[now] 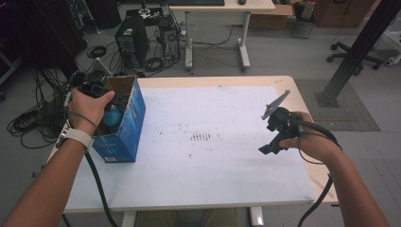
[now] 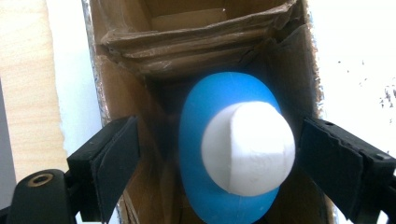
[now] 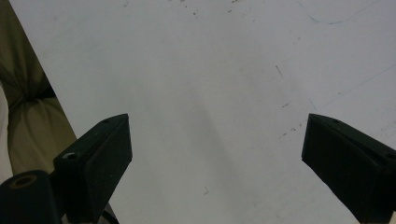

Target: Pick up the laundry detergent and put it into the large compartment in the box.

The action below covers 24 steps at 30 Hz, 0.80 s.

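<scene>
An open blue cardboard box (image 1: 124,127) stands on the table's left side. Inside it lies a rounded blue object with a white cap (image 2: 233,149), seen as a blue patch (image 1: 111,117) from the high view. My left gripper (image 1: 108,105) reaches down into the box mouth. In the left gripper view it (image 2: 219,154) is open, with the blue object between the jaws; there is a gap at the left pad, and the right pad is close beside it. My right gripper (image 1: 267,148) is held above the table's right side. It (image 3: 215,154) stands open, with bare white surface between its jaws.
A white sheet (image 1: 213,142) covers most of the table, with dark smudges near its middle. The box's brown inner flaps (image 2: 196,42) are crumpled. On the floor beyond are a computer tower (image 1: 131,42), cables, a desk and a slanted black post (image 1: 354,52).
</scene>
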Tool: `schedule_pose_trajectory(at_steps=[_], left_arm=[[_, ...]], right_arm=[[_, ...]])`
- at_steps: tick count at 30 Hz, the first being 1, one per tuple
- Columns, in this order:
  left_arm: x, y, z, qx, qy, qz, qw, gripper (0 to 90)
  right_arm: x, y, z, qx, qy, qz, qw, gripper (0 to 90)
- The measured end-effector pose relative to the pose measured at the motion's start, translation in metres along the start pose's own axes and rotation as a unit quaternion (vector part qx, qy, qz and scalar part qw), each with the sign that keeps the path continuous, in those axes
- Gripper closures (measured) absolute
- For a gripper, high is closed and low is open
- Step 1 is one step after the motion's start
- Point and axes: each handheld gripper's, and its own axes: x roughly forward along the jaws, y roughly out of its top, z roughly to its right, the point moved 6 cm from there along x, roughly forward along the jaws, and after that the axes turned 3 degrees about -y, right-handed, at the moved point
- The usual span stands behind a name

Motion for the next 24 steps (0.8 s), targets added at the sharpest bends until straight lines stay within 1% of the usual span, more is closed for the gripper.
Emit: schedule_pose_trajectory(at_steps=[7,15,19,24], left_arm=[[-0.006,0.001,0.001,0.001,-0.002,0.007,1.0000,11.6],[-0.012,0.002,0.004,0.008,-0.011,0.010,0.9999,11.4],[-0.017,0.003,0.005,0.010,-0.013,0.014,0.9998,10.6],[-0.024,0.005,0.007,0.019,-0.013,0.018,0.9996,10.7]], right_arm=[[-0.001,0.000,-0.001,0.000,-0.001,0.002,1.0000,8.8],[-0.002,0.001,-0.001,-0.001,-0.002,0.002,1.0000,8.8],[-0.003,0.000,-0.001,0.000,-0.002,0.002,1.0000,8.8],[-0.004,0.000,-0.001,-0.001,-0.002,0.003,1.0000,8.8]])
